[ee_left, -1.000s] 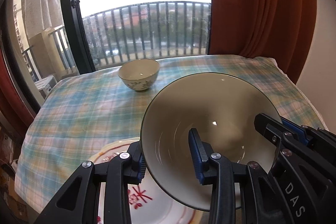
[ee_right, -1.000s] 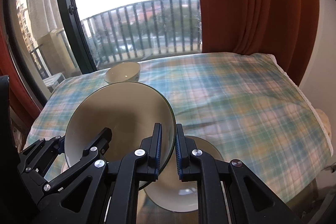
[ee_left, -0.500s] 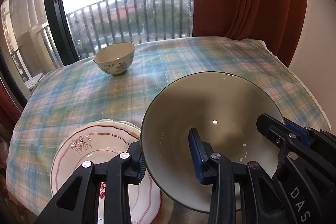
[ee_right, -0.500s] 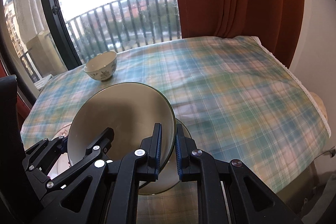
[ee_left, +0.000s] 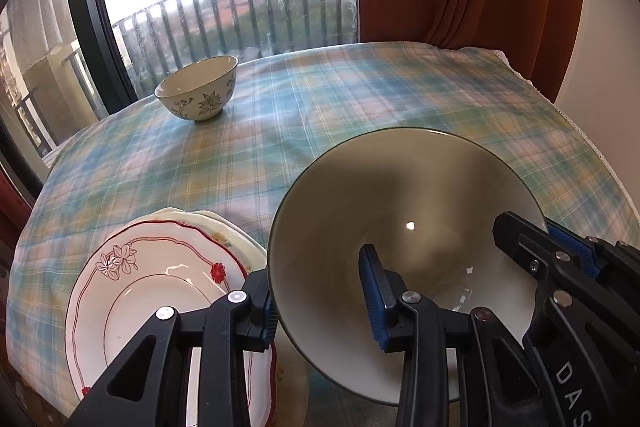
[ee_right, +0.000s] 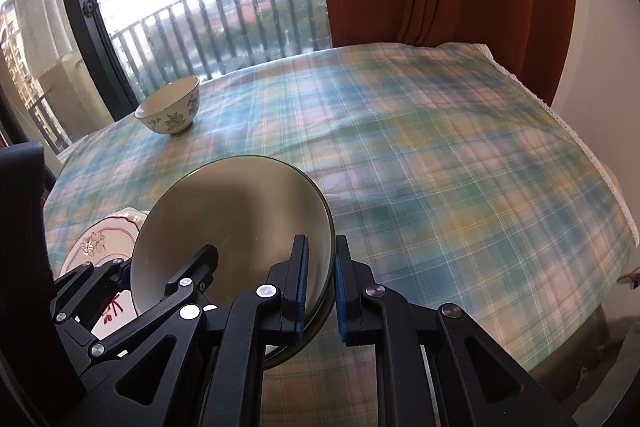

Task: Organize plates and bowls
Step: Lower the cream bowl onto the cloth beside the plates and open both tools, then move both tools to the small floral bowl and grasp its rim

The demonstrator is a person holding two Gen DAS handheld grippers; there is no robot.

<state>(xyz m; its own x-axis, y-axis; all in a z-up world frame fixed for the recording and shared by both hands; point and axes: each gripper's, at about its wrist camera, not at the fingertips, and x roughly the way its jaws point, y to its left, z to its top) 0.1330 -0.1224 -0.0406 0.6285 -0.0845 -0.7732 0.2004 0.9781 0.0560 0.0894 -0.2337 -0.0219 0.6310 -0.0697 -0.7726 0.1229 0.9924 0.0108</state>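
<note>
A dark-rimmed bowl [ee_left: 404,211] hangs tilted above the table's near edge, its mouth facing back toward the cameras; both tongs clamp its rim, the left gripper [ee_left: 320,301] on one side, the right gripper [ee_right: 320,283] opposite; stacked floral plates [ee_left: 160,283] lie near the near-left corner; a small floral bowl [ee_left: 198,89] stands upright by the far-left edge of the plaid tablecloth [ee_right: 440,155].

Left tool [ee_left: 320,303] hides part of stacked plates [ee_left: 132,279]

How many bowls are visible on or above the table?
2: a large bowl gripped by both hand-held grippers, and a small flowered bowl standing far back near the window. Others may be hidden.
</note>
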